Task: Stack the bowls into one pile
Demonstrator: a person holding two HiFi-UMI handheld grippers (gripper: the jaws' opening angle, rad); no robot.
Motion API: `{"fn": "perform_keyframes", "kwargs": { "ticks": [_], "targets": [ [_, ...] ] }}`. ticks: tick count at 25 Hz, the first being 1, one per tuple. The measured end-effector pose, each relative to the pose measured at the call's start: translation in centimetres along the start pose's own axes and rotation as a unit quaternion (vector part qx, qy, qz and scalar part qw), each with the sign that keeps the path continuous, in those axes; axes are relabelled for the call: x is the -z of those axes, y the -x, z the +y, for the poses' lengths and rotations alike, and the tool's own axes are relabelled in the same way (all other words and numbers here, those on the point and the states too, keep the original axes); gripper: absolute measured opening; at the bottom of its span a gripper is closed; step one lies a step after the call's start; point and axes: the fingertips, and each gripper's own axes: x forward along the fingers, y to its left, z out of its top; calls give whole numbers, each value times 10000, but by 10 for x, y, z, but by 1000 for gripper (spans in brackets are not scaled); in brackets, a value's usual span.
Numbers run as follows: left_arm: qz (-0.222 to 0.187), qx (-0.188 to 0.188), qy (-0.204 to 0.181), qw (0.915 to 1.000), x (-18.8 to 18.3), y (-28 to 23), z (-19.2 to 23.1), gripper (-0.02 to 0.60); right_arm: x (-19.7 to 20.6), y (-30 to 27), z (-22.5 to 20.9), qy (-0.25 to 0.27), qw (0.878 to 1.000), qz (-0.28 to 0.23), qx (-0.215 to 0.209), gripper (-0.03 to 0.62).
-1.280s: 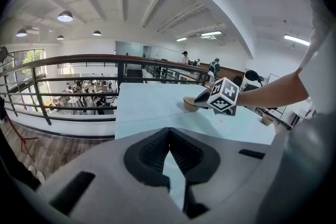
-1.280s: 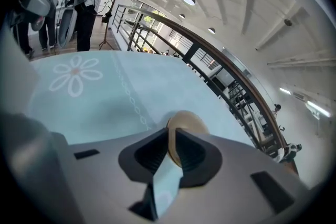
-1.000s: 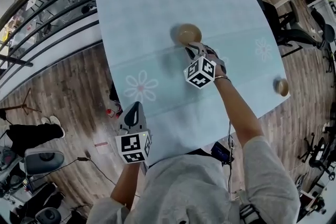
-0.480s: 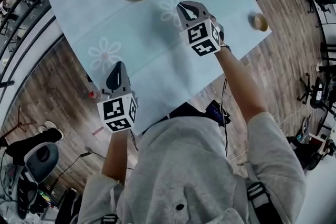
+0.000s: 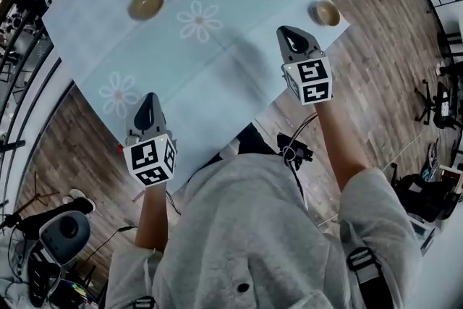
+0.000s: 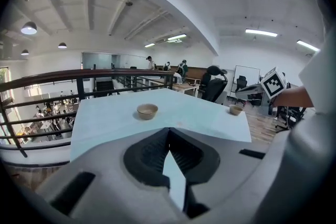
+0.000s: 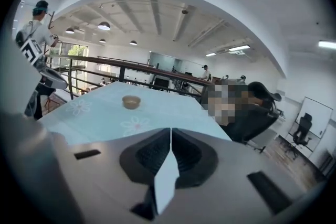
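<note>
One bowl (image 5: 147, 3) sits at the upper left of the head view on the pale blue counter (image 5: 217, 76), just left of a printed daisy (image 5: 199, 19). The second bowl (image 5: 325, 12) sits at the upper right, close to the counter's corner and well apart from the first. Both are upright, and the two are not stacked.

The right tongs (image 5: 289, 32) hang right of centre, over the counter's right edge, just below and left of the second bowl without touching it. In the right gripper view their tips meet with nothing between them, and one bowl shows left of centre beyond a daisy.

The left tongs (image 5: 150, 99) hang at the lower left, over the counter's near edge, far from both bowls. In the left gripper view they are closed tip to tip and empty; both bowls show beyond them, one at centre and one further right.

Wooden floor (image 5: 65, 148) surrounds the counter.
</note>
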Motion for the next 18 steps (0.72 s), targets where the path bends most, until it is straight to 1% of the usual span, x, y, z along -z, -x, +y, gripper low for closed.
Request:
{"fn": "perform_keyframes", "kwargs": {
  "ticks": [5,11,16,18],
  "targets": [
    [151,-62,-53,9999,-6,-14,-45,17,47,31,-68,-518,9978,77,408,32],
    [183,-120,-277,9994,-17,-26,-95,17,98,45,-137,-802,9933,157,820,34],
    [239,-226,-400,9987,-25,-39,-129,17,139,45,-191,-1107,9888,280,967,34],
    [259,-260,-421,9984,-27,-45,-140,17,157,41,-207,-1109,9883,378,978,34]
  ]
}}
